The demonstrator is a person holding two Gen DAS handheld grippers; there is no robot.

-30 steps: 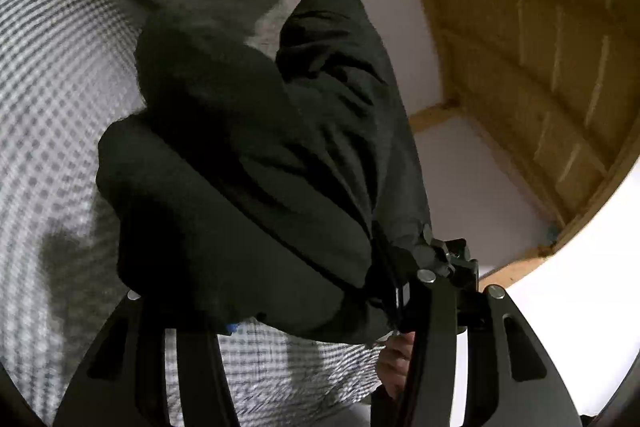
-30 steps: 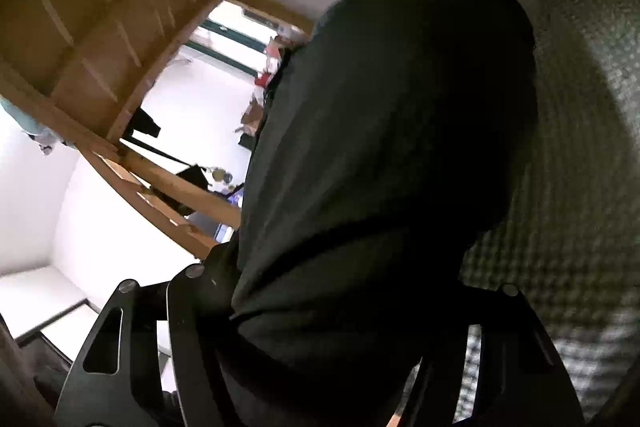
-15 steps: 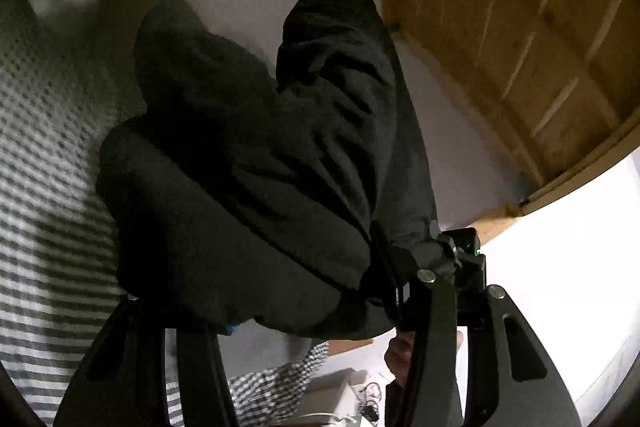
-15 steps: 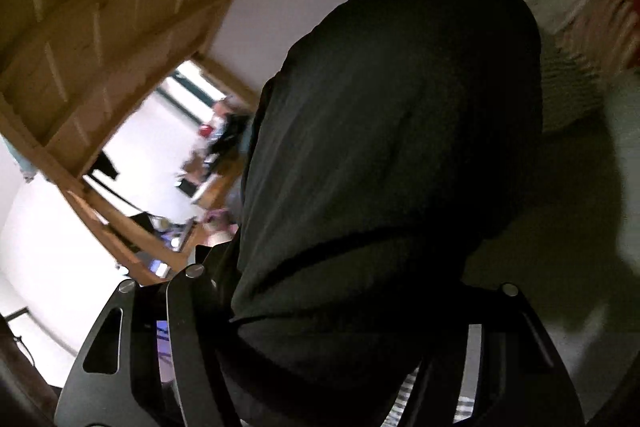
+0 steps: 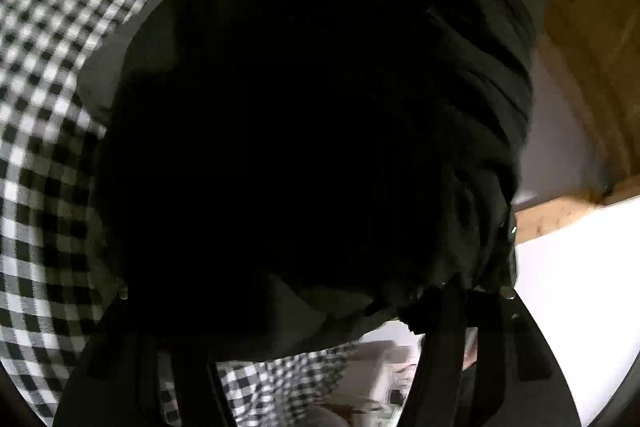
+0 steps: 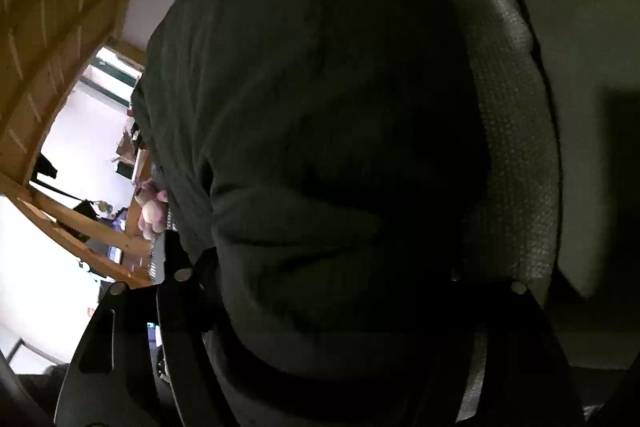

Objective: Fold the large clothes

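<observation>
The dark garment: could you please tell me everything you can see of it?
The dark garment is black or very dark green, of thick, soft-looking fabric, bunched in heavy folds, not flat. It fills most of both wrist views. It lies between the fingers of the left gripper and the right gripper, whose jaws have just been opening. In the left view it hangs before a checked cloth.

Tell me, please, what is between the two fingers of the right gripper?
In the right wrist view, a thick bundle of the dark garment fills the space between the fingers of the right gripper, whose jaws have just been opening. Nothing else shows there.
</observation>
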